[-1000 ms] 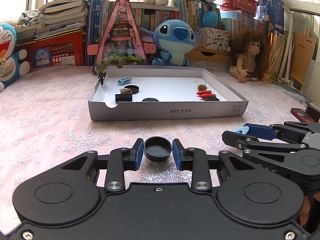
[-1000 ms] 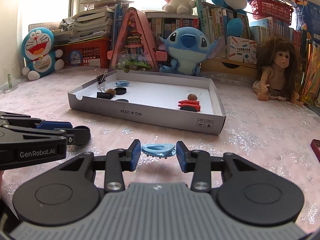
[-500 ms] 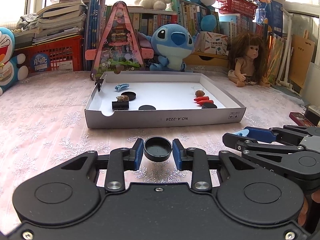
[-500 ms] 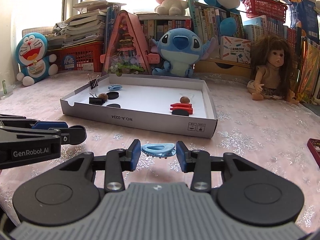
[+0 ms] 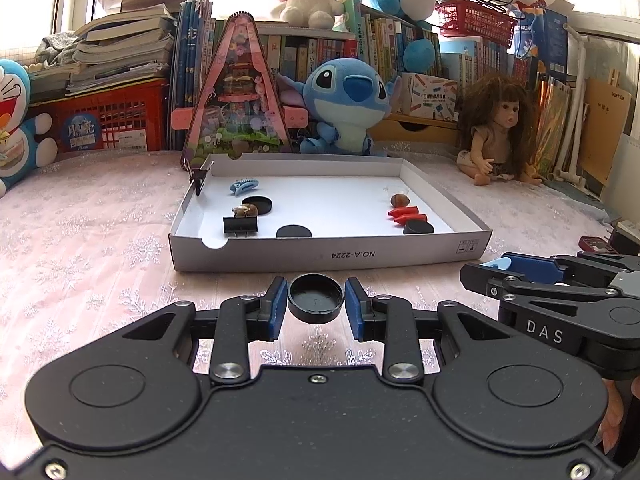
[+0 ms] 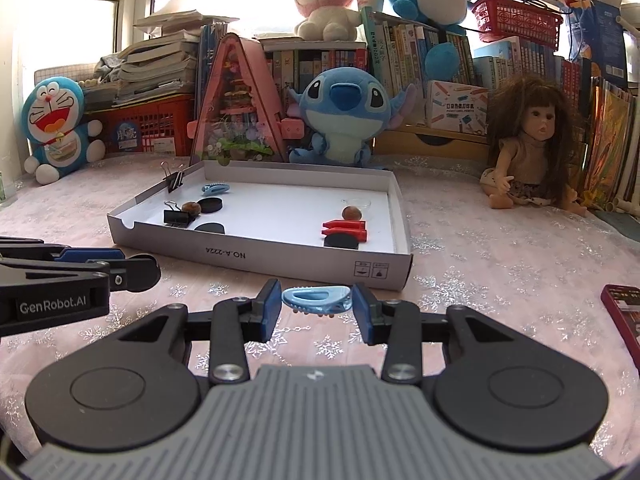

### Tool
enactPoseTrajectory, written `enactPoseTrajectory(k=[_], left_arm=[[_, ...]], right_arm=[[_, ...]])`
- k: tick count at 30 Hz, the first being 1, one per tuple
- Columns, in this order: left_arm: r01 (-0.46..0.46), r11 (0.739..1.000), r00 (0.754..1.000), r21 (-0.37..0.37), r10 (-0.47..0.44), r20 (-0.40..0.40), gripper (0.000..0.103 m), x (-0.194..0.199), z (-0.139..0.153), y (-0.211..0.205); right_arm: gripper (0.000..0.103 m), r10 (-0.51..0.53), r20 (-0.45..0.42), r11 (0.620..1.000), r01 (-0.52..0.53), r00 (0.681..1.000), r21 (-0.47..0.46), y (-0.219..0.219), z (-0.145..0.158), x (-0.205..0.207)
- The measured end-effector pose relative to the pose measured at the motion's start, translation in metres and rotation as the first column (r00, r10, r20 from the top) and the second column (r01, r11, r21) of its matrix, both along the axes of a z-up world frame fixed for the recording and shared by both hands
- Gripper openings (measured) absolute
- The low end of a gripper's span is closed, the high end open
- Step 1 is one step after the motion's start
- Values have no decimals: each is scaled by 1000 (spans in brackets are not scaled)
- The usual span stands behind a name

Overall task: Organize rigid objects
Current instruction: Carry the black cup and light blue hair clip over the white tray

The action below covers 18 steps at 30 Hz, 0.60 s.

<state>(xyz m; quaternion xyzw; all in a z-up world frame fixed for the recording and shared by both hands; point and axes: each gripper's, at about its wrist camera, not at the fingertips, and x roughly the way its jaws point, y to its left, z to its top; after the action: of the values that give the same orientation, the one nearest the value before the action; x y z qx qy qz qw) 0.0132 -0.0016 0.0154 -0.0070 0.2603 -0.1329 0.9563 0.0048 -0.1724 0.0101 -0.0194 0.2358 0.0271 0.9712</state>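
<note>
My left gripper [image 5: 316, 303] is shut on a round black cap [image 5: 315, 298] and holds it above the tablecloth, in front of the white cardboard tray [image 5: 332, 255]. My right gripper [image 6: 316, 306] is shut on a light blue hair clip [image 6: 317, 299], also held in front of the tray [image 6: 256, 254]. The tray holds black caps [image 5: 294, 232], a black binder clip [image 5: 239, 225], another blue hair clip [image 5: 243, 185], red pieces [image 5: 402, 216] and brown nuts [image 5: 400, 200]. The right gripper shows at the right of the left wrist view [image 5: 486, 274].
Behind the tray stand a Stitch plush [image 5: 346, 108], a pink triangular toy house [image 5: 236, 100], a doll [image 5: 500, 132], a Doraemon plush [image 6: 56, 124] and book stacks. A dark red object [image 6: 624, 312] lies on the cloth at the right.
Both grippers have risen and drawn back a little with their objects still held; the tray now looks lower and slightly farther off.
</note>
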Motion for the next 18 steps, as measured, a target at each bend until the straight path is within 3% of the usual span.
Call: enactPoseTrajectory(k=[18], left_arm=[[-16,1000,1000,-5,16,17,29,22,15,-1]], right_arm=[[45,-45,16,998,45,999,35,-15,12,21]])
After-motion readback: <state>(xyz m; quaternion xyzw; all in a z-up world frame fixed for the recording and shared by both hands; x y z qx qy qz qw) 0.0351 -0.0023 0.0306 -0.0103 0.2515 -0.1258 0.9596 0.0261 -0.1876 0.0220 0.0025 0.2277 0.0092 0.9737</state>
